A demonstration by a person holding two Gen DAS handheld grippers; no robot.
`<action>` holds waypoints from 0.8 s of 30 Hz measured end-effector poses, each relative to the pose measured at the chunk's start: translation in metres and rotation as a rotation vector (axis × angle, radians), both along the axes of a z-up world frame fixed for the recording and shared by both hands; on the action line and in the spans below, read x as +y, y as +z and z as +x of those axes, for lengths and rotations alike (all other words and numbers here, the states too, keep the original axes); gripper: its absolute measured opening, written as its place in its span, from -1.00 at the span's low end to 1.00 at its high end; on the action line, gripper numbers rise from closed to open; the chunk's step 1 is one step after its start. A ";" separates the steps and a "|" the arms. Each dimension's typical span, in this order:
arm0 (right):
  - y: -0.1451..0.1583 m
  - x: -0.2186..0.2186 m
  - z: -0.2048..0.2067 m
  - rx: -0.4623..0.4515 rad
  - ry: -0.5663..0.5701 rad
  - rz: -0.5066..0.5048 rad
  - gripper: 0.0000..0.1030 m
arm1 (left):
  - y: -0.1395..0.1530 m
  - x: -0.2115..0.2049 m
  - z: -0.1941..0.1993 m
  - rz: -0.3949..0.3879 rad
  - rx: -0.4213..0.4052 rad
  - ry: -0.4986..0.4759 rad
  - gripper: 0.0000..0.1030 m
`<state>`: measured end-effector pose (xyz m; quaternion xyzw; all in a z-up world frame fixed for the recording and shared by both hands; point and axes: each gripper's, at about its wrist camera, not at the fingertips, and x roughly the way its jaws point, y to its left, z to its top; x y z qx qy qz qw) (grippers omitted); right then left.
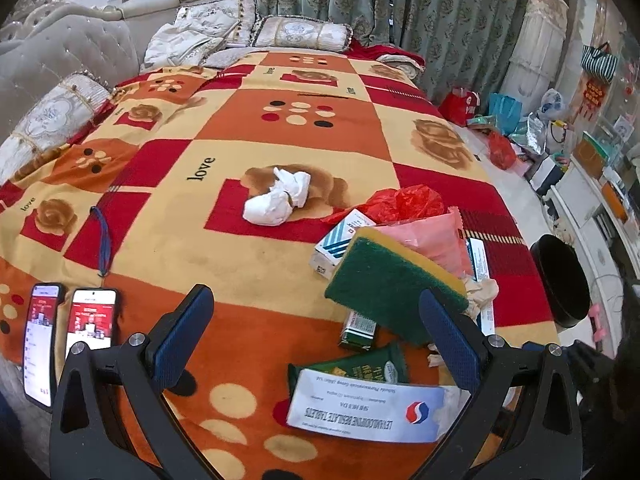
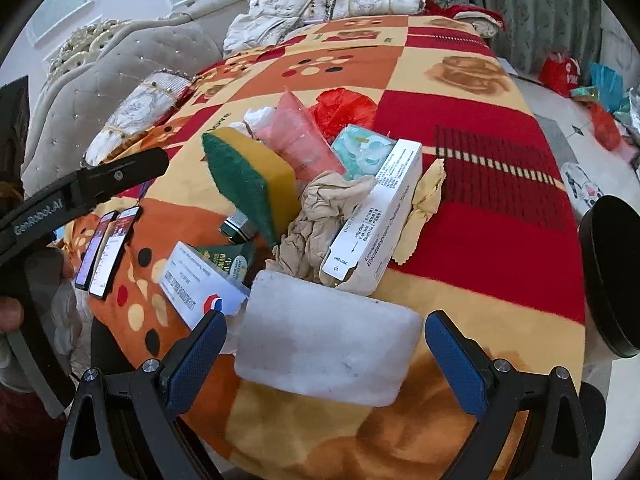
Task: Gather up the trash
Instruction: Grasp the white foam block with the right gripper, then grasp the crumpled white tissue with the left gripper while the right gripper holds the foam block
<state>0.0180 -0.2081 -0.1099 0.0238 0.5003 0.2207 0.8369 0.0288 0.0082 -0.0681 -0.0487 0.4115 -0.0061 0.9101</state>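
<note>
Right between the right gripper (image 2: pixel 325 354)'s blue pads sits a white foam block (image 2: pixel 326 344), lying near the edge of the patterned blanket (image 2: pixel 480 240). The jaws are spread wide with gaps on both sides, so nothing's grabbed yet. Looks to me like the lining-up step just before a pick.

Behind the block is the rest of the pile: a crumpled beige wrapper (image 2: pixel 320 216), a white medicine box (image 2: pixel 380 216) leaning on it, a green-and-yellow scrubbing sponge (image 2: pixel 248 176) propped up at a tilt, a pink plastic bag (image 2: pixel 300 140) and a red plastic bag (image 2: pixel 344 108). A balled-up tissue (image 1: pixel 280 196) lies off on its own, further up the blanket.

The left gripper (image 1: pixel 316 344) hangs over the near side of the pile, also wide open and empty. Two phones (image 1: pixel 68 344) lie at the blanket edge, not trash I'd guess.

Next move: close on the foam, gently since it'll squash, then carry it to the black bin (image 2: pixel 612 276) just off the right edge.
</note>
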 end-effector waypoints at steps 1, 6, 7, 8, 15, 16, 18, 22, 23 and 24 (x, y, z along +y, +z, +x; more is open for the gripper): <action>-0.004 0.002 0.001 0.006 0.002 -0.010 0.92 | 0.000 -0.001 0.001 -0.001 0.003 -0.002 0.98; -0.001 -0.007 -0.002 -0.017 0.004 0.010 0.72 | -0.005 -0.011 0.011 -0.016 0.015 -0.017 0.98; 0.006 -0.011 -0.002 -0.039 0.000 0.008 0.72 | -0.006 -0.013 0.013 -0.022 0.016 -0.017 0.98; 0.010 -0.014 -0.002 -0.053 -0.007 0.009 0.72 | -0.008 -0.015 0.017 -0.036 0.019 -0.021 0.98; 0.033 -0.036 0.005 -0.099 -0.034 -0.002 0.73 | -0.030 -0.032 0.043 -0.130 0.087 -0.032 0.68; 0.036 -0.039 0.005 -0.096 -0.033 0.001 0.73 | -0.036 -0.035 0.048 -0.147 0.108 -0.038 0.61; 0.038 -0.043 0.004 -0.079 -0.016 0.029 0.74 | -0.041 -0.036 0.052 -0.205 0.131 -0.051 0.39; 0.037 -0.035 -0.002 -0.062 0.061 0.033 0.74 | -0.039 -0.040 0.052 -0.248 0.116 -0.070 -0.02; 0.037 -0.032 -0.004 -0.066 0.070 0.019 0.74 | -0.036 -0.040 0.050 -0.260 0.112 -0.093 -0.23; 0.037 -0.032 -0.006 -0.066 0.074 0.019 0.74 | -0.033 -0.041 0.049 -0.262 0.109 -0.102 -0.39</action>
